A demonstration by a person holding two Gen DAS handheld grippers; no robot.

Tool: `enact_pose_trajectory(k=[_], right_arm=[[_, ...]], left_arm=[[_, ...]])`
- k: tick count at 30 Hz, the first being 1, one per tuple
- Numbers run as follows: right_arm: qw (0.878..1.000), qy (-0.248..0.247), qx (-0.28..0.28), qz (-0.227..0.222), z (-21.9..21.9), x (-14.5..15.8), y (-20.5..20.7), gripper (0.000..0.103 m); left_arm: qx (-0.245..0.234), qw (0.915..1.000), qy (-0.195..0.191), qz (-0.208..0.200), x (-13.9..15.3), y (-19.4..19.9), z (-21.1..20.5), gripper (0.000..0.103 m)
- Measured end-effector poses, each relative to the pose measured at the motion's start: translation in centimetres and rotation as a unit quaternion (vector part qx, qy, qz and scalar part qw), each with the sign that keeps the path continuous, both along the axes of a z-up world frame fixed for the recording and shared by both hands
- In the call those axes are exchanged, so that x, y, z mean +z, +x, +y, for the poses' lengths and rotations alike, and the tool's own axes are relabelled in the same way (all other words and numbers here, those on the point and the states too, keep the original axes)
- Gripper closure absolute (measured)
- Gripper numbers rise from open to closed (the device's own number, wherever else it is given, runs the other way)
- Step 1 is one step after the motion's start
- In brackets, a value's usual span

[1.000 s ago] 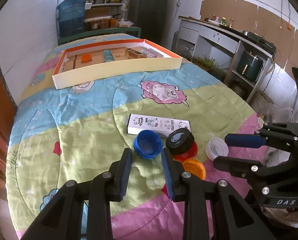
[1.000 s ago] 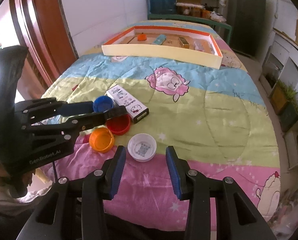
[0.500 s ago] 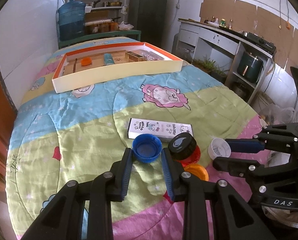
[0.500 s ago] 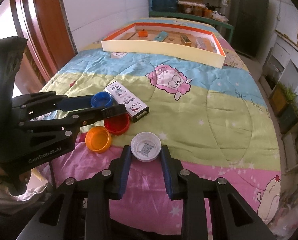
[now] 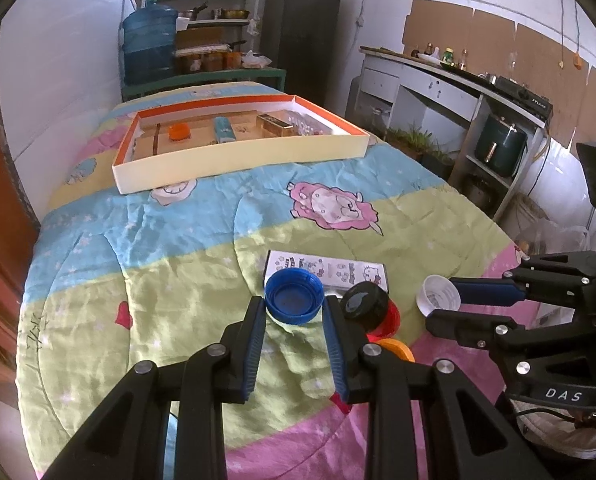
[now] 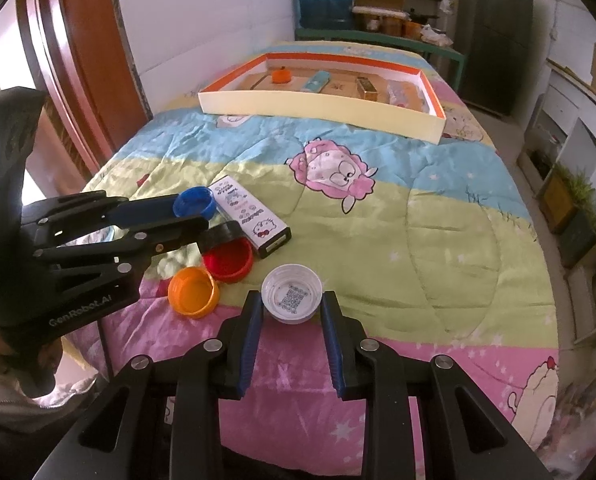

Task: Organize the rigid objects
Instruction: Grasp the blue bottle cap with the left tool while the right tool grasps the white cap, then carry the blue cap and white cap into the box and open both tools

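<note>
While both grippers sit clamped on caps, most of the sorting is left to do. Blue bottle cap [image 5: 294, 297], open side up, is pinched between the pads of the left gripper [image 5: 294, 312], resting on or barely off the quilt [image 5: 178, 280]; cannot tell which. White cap [image 6: 292, 299], printed code inside, is pinched likewise between the pads of the right gripper [image 6: 292, 312], low over the pink band of the quilt.

Just right of the left gripper's tips: black cap [image 5: 364, 301] lying partly on a red cap [image 5: 390, 320], and an orange cap [image 5: 396, 347] nearer the gripper body. Just beyond the blue cap: a flat cartoon-printed carton [image 5: 326, 270], touching or nearly so. None of these four is gripped.

Far ahead of both grippers, at the far end of the bed: the shallow orange-lined box tray [image 5: 238, 156]. Already inside it: a small orange lid [image 5: 179, 132], a light blue pack [image 5: 223, 130], a gold box [image 5: 274, 125], a dark stick, and something clear at the right end, too small to name.

Judgement: a handful placed, two caps in hand, four pieces waiting. Next call: carry both caps forward to the tray.
</note>
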State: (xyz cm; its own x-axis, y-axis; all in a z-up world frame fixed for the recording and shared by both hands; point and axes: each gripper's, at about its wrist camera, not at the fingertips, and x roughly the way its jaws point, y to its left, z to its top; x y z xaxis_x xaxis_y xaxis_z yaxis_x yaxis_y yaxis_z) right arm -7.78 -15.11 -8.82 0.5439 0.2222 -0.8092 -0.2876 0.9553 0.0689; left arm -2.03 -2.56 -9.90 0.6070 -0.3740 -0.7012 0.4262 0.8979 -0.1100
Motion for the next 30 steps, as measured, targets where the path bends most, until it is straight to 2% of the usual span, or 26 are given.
enact_pose_trajectory(k=[12, 30], right_arm=[[1.000, 0.003, 0.001, -0.017, -0.3, 1.5, 1.6, 0.073], [0.999, 0.014, 0.014, -0.026, -0.4, 3.4, 6.0, 0.073]], left_arm=[[0.010, 0.9999, -0.008, -0.008, 1.8, 1.0, 0.4, 0.073], [0.048, 0.9987, -0.017, -0.005, 4.0, 5.0, 1.5, 0.073]])
